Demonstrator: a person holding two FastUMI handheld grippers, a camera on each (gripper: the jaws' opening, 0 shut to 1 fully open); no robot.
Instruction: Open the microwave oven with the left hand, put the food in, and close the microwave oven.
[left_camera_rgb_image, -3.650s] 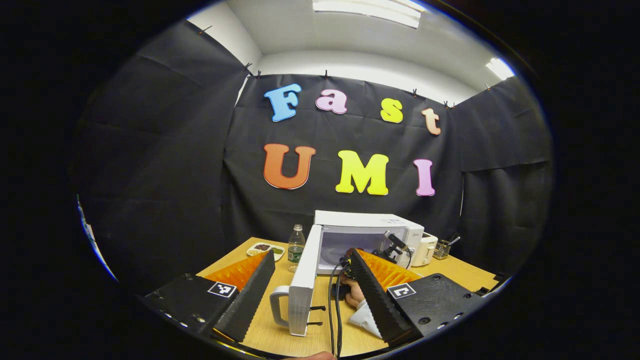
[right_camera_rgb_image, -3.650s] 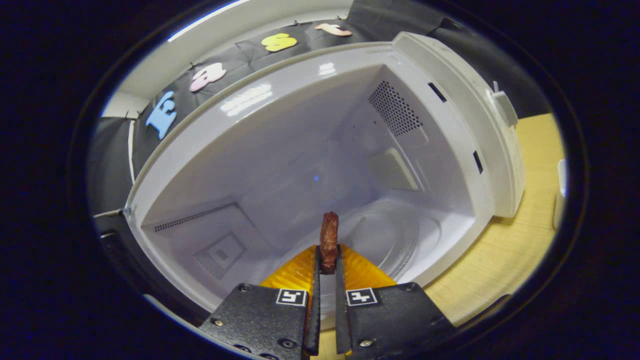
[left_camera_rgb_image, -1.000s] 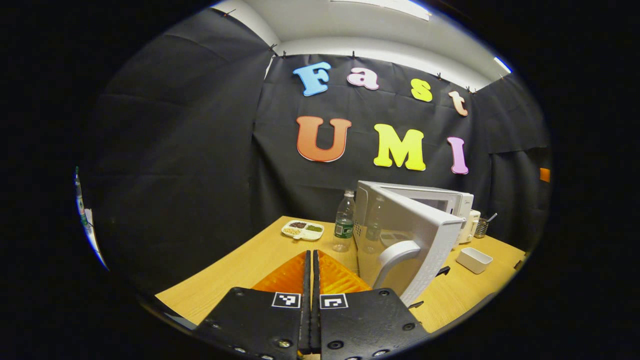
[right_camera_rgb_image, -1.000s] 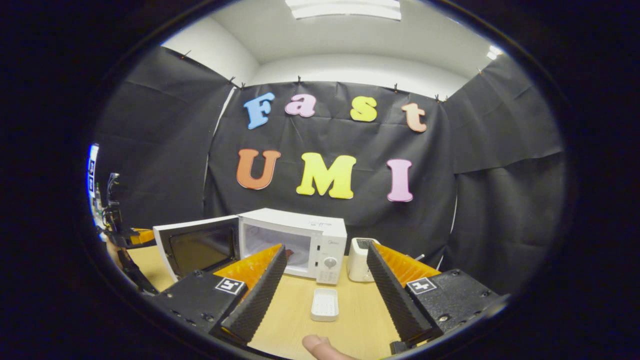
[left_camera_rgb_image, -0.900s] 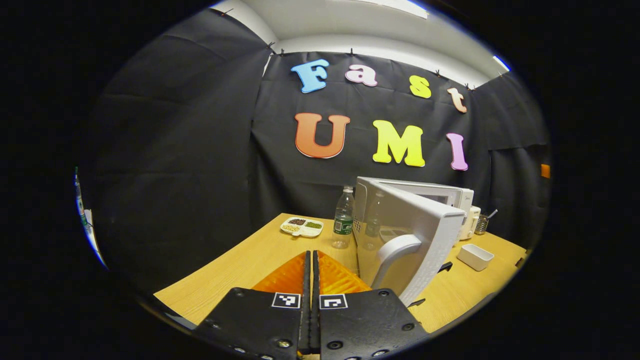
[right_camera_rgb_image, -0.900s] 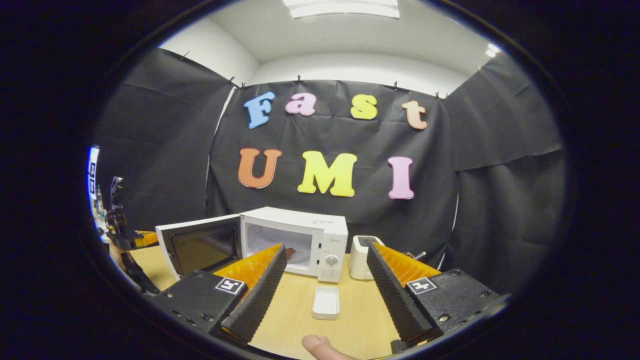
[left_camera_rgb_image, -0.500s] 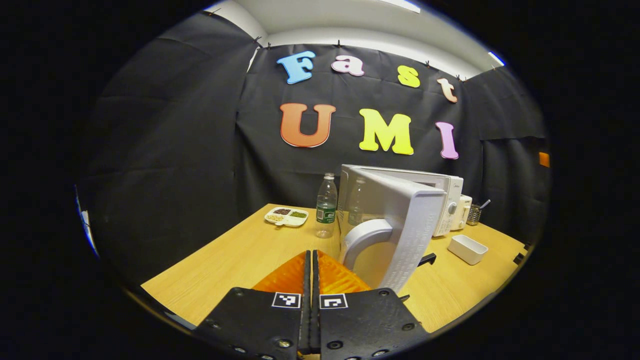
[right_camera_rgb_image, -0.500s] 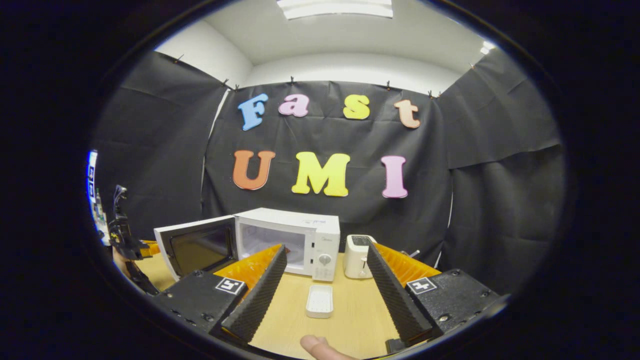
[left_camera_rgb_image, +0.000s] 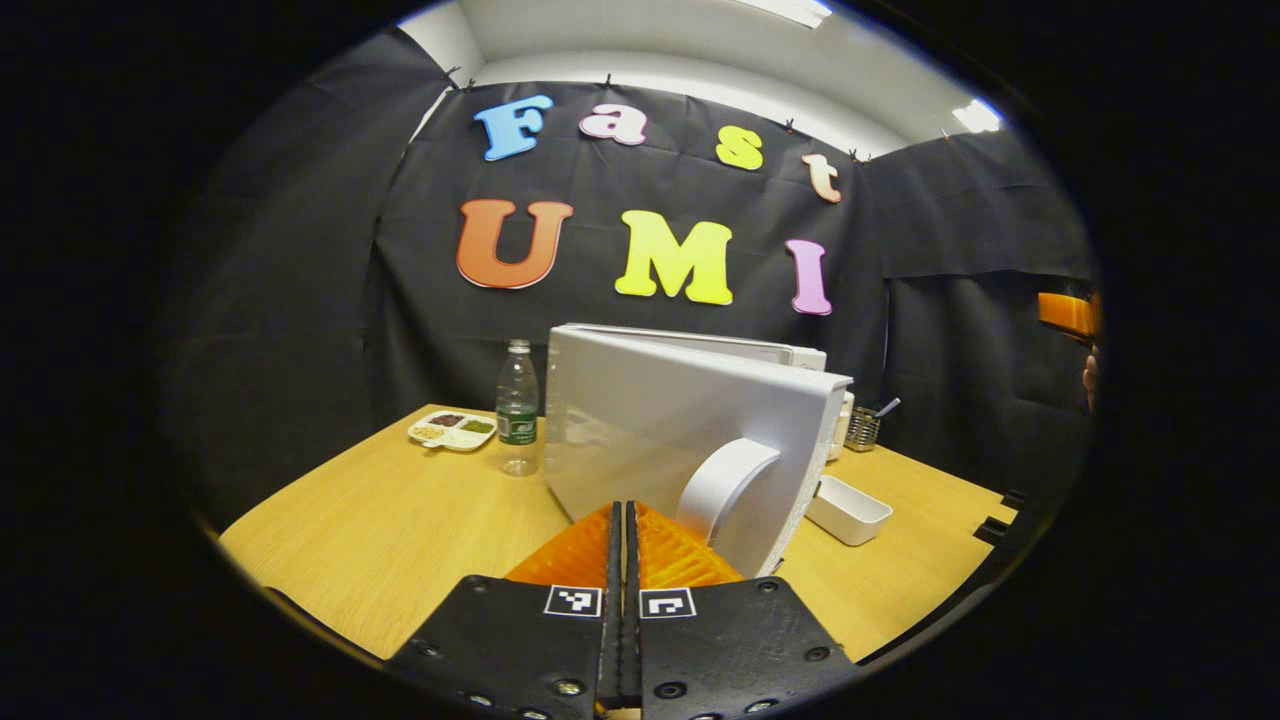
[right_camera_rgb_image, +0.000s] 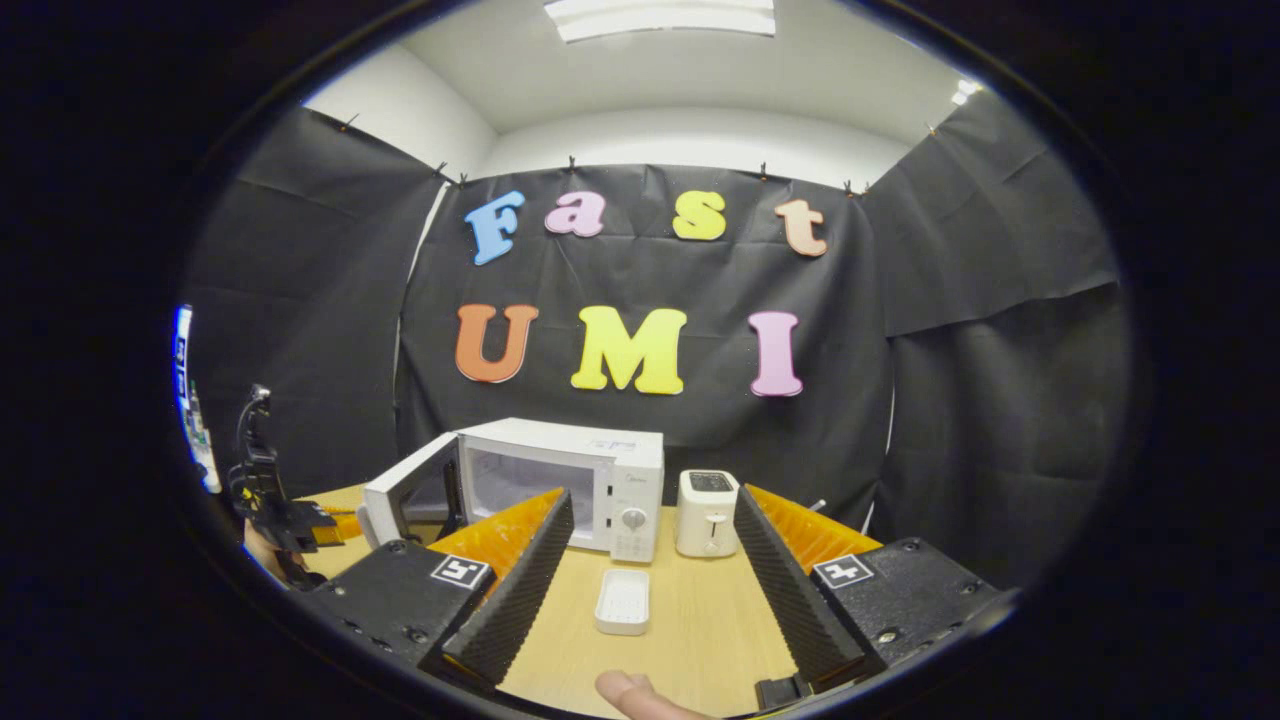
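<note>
In the left gripper view the left gripper (left_camera_rgb_image: 622, 520) sits at 6 o'clock with its 2 fingers pressed flat together, nothing between them; their tips lie just short of the outer face of the microwave door (left_camera_rgb_image: 690, 430), close beside the curved white handle (left_camera_rgb_image: 728, 482) at 5 o'clock from centre; whether the tips touch the door I cannot tell; the door stands partly ajar, swung most of the way toward the body of the microwave oven (left_camera_rgb_image: 740, 348), whose top edge shows behind it at 1 o'clock. On the wooden table (left_camera_rgb_image: 400, 520) a clear water bottle (left_camera_rgb_image: 517, 408) stands at 10 o'clock just left of the door; a divided snack dish (left_camera_rgb_image: 452, 430) lies further left; a small white tray (left_camera_rgb_image: 848, 508) lies at 4 o'clock, right of the door; a utensil holder (left_camera_rgb_image: 862, 425) stands behind it.

In the right gripper view the right gripper (right_camera_rgb_image: 652, 570) is spread wide at 6 o'clock, holding nothing; a fingertip (right_camera_rgb_image: 632, 692) shows at the bottom edge; the microwave oven (right_camera_rgb_image: 560, 485) stands at 11 o'clock with the door (right_camera_rgb_image: 405, 500) angled out on its left; the food inside cannot be made out; a white toaster (right_camera_rgb_image: 708, 512) stands just right of the oven; the white tray (right_camera_rgb_image: 622, 602) lies between the fingers; the left gripper (right_camera_rgb_image: 300, 525) shows at 9 o'clock near the door.
</note>
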